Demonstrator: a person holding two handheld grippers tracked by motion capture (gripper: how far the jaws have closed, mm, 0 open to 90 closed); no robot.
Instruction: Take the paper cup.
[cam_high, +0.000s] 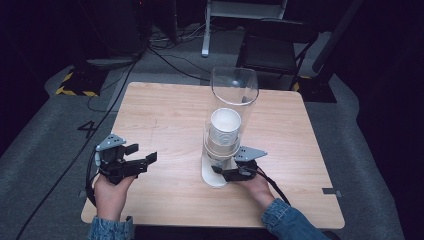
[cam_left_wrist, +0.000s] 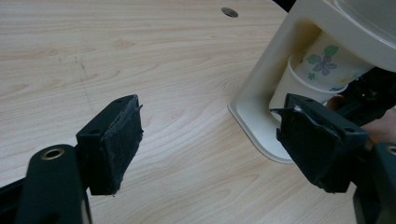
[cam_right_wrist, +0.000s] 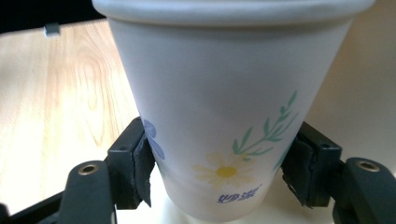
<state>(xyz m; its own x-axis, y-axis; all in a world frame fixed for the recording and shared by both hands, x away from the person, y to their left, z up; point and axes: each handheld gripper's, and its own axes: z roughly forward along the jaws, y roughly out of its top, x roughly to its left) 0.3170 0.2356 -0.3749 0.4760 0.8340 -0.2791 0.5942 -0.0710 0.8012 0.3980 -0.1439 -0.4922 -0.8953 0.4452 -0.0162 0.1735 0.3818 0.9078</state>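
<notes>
A cup dispenser with a clear tube (cam_high: 234, 92) and a cream base (cam_high: 212, 176) stands right of the table's middle, a stack of white paper cups (cam_high: 225, 127) inside it. At the outlet under the tube hangs a flowered paper cup (cam_right_wrist: 224, 102), with my right gripper (cam_right_wrist: 224, 175) shut on it; one pad (cam_right_wrist: 142, 168) presses its lower side. From above, my right gripper (cam_high: 227, 172) is at the base's near right side. My left gripper (cam_high: 145, 153) is held open over the table's near left. Between its spread jaws (cam_left_wrist: 212, 116) lie bare wood, the base (cam_left_wrist: 259, 93) and the cup (cam_left_wrist: 322, 60).
The wooden table (cam_high: 165, 115) has a small round hole (cam_left_wrist: 229, 12) in its top. Behind the far edge stand a black folding chair (cam_high: 275, 45) and a white stand leg (cam_high: 206, 30). Cables run over the grey floor (cam_high: 50, 130) at the left.
</notes>
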